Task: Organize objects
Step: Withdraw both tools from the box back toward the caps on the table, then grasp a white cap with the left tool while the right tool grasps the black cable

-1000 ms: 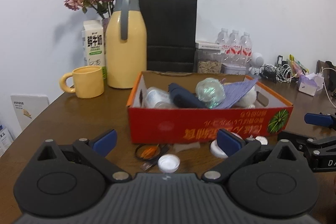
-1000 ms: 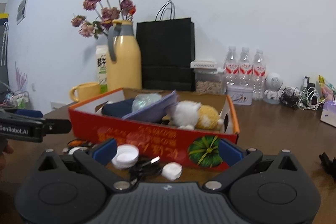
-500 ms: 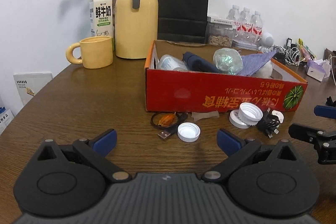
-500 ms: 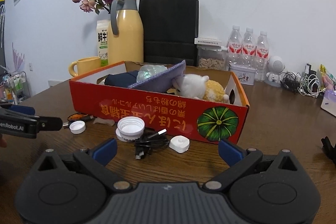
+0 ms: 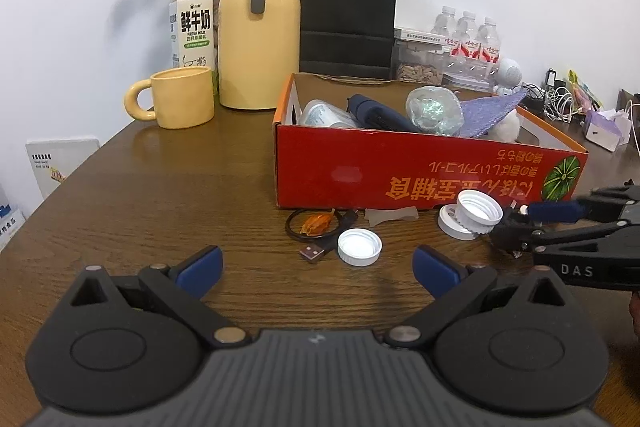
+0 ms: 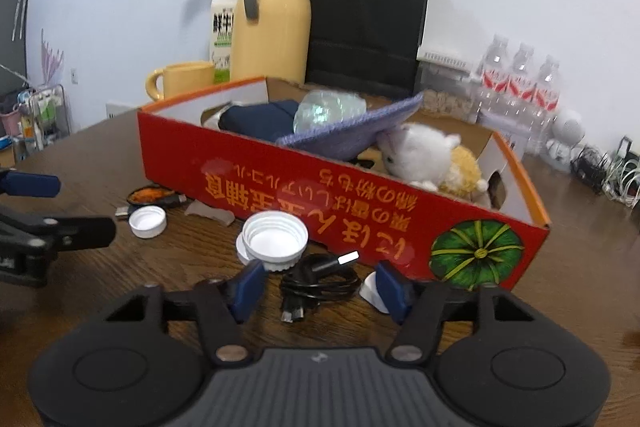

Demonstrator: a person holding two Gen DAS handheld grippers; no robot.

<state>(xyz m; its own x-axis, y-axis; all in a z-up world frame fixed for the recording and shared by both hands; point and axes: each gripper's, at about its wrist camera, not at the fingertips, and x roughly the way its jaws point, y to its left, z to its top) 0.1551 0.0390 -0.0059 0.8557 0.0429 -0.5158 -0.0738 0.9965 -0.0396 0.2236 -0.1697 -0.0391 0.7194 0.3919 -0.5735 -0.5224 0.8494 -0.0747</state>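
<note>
A red cardboard box full of items stands mid-table. In front of it lie a coiled black cable, a white charger plug, a large white cap on a flat lid, a small white cap and a black loop with an orange piece. My right gripper straddles the coiled cable, its jaws closing, and small gaps still show beside the pads. My left gripper stands open just short of the small cap, nothing between its fingers.
At the back left stand a yellow thermos, a yellow mug and a milk carton. A black paper bag and water bottles line the wall. Tangled cords lie at the far right.
My right gripper has moved forward to the coiled cable and its jaws have narrowed around it. The left view tipped down a second ago and has stayed still since.
</note>
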